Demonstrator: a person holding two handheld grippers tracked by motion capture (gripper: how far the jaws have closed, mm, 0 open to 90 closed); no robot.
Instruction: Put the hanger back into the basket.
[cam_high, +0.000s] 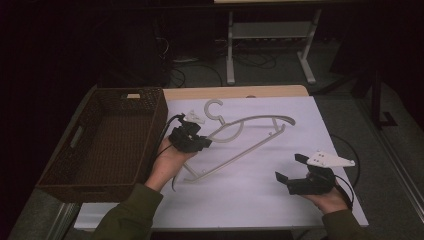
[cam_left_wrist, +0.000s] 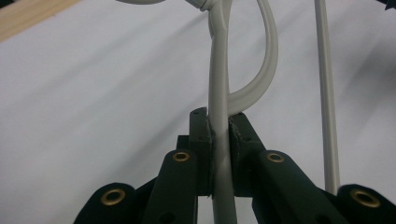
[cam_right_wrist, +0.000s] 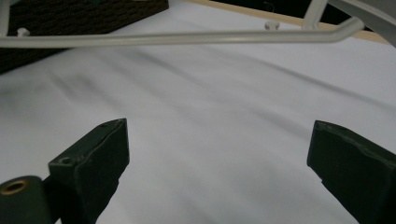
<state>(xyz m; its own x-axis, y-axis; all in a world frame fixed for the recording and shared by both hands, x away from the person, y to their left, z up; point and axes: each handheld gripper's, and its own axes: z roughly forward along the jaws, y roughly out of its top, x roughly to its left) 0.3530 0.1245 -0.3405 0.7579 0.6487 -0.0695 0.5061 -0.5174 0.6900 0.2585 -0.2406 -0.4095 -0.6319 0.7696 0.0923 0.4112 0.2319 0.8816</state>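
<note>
At the lower right of the high view, the right gripper (cam_high: 289, 169) is held over the white cloth (cam_high: 250, 200) with its 2 jaws spread wide and nothing between them. At centre left, the left gripper (cam_high: 196, 136) is clamped on an arm of the pale hanger (cam_high: 250, 145), so a lift is judged in hand; a carry toward the wicker basket (cam_high: 60, 175) at left appears called for. The hanger's hook (cam_high: 214, 107) is dim, and the room beyond is dark.
</note>
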